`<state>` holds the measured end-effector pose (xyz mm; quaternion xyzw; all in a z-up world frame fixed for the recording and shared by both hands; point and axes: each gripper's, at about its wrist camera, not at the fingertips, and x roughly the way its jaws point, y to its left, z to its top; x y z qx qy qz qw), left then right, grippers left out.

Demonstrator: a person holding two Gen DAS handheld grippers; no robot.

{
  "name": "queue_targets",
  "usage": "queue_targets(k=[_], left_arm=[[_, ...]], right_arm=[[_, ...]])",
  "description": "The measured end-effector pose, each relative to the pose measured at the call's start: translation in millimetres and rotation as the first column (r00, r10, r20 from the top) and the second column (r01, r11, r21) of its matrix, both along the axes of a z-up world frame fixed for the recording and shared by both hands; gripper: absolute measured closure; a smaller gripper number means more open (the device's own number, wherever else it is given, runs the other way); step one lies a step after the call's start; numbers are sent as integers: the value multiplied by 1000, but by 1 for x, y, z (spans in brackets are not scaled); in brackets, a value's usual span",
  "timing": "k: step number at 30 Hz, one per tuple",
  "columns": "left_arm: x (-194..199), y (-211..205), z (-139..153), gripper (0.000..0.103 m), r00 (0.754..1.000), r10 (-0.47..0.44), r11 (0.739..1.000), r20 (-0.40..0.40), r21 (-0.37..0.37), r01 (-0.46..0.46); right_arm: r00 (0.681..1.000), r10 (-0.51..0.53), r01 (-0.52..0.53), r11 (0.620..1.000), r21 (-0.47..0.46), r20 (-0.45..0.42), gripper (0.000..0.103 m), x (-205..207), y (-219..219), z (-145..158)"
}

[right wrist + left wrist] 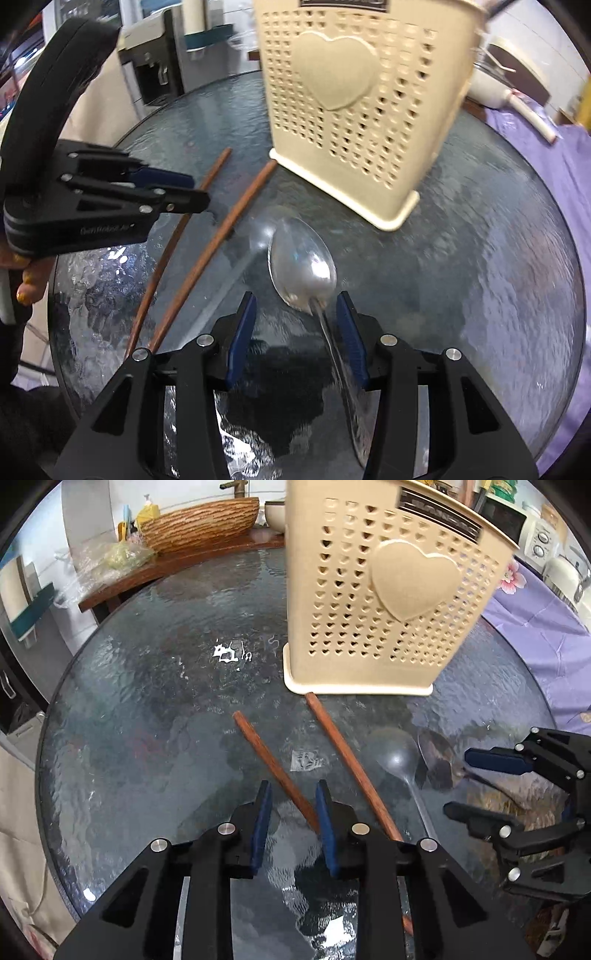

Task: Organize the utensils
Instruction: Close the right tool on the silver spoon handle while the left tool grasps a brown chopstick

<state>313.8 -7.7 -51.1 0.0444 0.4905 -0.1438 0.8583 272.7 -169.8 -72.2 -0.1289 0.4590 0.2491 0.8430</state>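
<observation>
A beige perforated utensil holder with a heart on its side stands upright on the round glass table; it also shows in the right wrist view. Two brown wooden chopsticks lie in front of it. My left gripper is open, its jaws on either side of the left chopstick. A metal spoon lies to the right of the chopsticks. My right gripper is open, with the spoon's neck between its jaws. The spoon also shows in the left wrist view.
A woven basket and plastic bags sit on a wooden shelf behind the table. A purple cloth covers the surface to the right, with white appliances beyond it. The table's rim curves close on the right.
</observation>
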Motion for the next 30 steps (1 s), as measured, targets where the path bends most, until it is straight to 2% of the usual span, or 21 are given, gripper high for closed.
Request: queue_targets(k=[3, 10, 17, 19, 26, 30], left_arm=[[3, 1, 0, 79, 1000, -2, 1000, -18, -22, 1], [9, -2, -1, 79, 1000, -6, 1000, -17, -17, 6], [21, -3, 0, 88, 999, 5, 999, -48, -46, -7], [27, -4, 0, 91, 999, 5, 999, -54, -40, -7], [44, -9, 1, 92, 997, 7, 1000, -76, -23, -9], [48, -16, 1, 94, 998, 7, 1000, -62, 19, -6]], right_arm=[[1000, 13, -13, 1000, -7, -2, 57, 11, 3, 0], [998, 55, -55, 998, -15, -10, 56, 28, 18, 2], [996, 80, -82, 996, -30, -35, 56, 33, 26, 1], [995, 92, -94, 995, -40, -48, 56, 40, 29, 1], [991, 117, -122, 989, -84, -62, 56, 47, 39, 2], [991, 114, -119, 990, -78, -66, 58, 48, 42, 1]])
